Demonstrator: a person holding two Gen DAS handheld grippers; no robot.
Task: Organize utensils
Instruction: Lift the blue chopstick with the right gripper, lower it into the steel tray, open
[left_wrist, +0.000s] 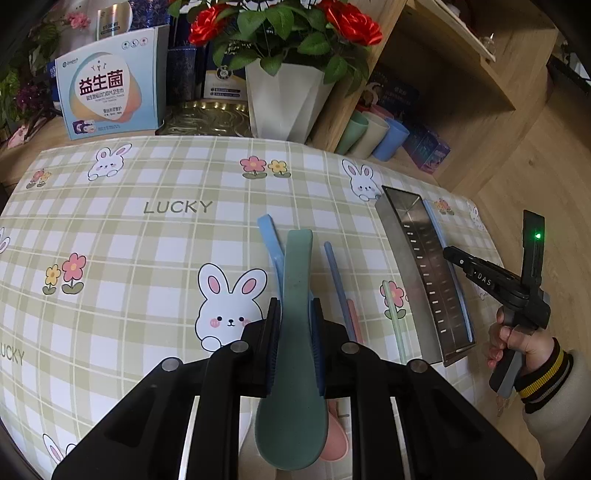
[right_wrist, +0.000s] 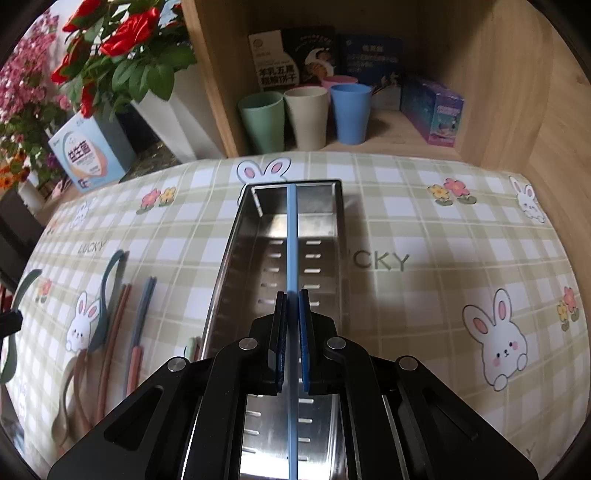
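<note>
**Utensils mid-sort, tray nearly bare**

Left gripper (left_wrist: 293, 345) clamps a green spoon (left_wrist: 291, 369); right gripper (right_wrist: 293, 339) pinches a blue chopstick (right_wrist: 291, 240) over the steel tray (right_wrist: 229, 258). Beyond, several loose spoons and chopsticks (right_wrist: 142, 314) await on the tablecloth (left_wrist: 147, 240).

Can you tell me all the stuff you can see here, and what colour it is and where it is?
spoon: one, green, held in the left fingers
chopstick: one, blue, held in the right fingers over the tray
tray: one, silver metal, on the tablecloth
tablecloth: one, green check with bunnies
cups: four, green, beige, pink, blue, on the wooden shelf
roses: red, in a white vase behind
left gripper: black, shut on spoon
right gripper: black, shut on chopstick
</note>
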